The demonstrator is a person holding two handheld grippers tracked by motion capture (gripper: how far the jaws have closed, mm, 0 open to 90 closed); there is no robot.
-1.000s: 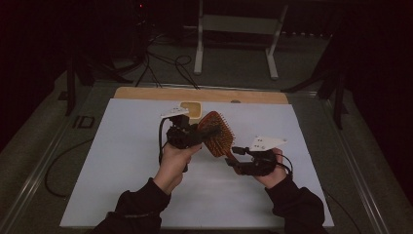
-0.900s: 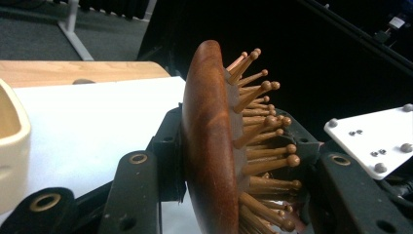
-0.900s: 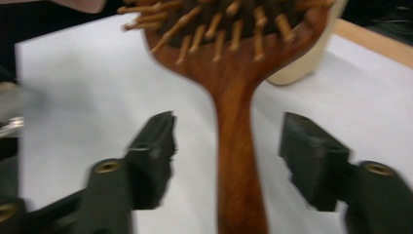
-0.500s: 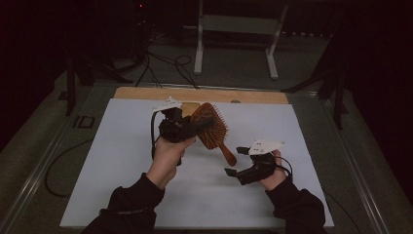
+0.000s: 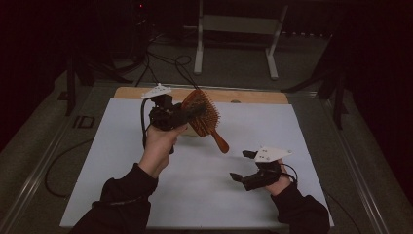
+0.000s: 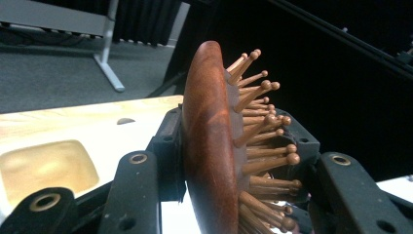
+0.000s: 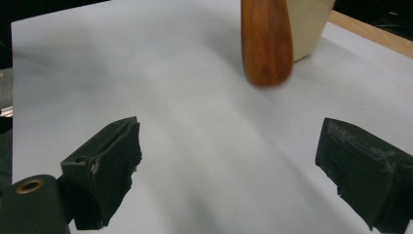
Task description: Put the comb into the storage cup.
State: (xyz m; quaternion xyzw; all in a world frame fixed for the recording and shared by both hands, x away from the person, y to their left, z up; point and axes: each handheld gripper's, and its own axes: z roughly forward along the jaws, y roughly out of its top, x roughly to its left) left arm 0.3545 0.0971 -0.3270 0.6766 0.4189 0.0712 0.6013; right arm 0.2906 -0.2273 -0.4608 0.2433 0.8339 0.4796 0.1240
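A brown wooden hairbrush [image 5: 200,108] with ball-tipped wooden pins is held up over the middle of the white table sheet. My left gripper [image 5: 191,113] is shut on the hairbrush's head. Its handle [image 5: 220,140] slants down to the right. In the left gripper view the hairbrush [image 6: 209,146] stands edge-on between the jaws of the left gripper [image 6: 234,146]. My right gripper [image 5: 241,165] is low at the front right, open and empty. In the right gripper view the right gripper [image 7: 229,161] stands wide over the sheet, with the handle end [image 7: 267,44] beyond it.
A pale wooden dish [image 6: 46,168] sits on the sheet under and behind the brush, also in the right gripper view as a pale block [image 7: 311,24]. A wooden strip [image 5: 136,92] edges the table's far side. A metal stand [image 5: 234,24] and cables [image 5: 160,63] lie beyond.
The left gripper has carried the brush up and toward the far side. The right gripper, close by the handle a second ago, has drawn back toward the front right.
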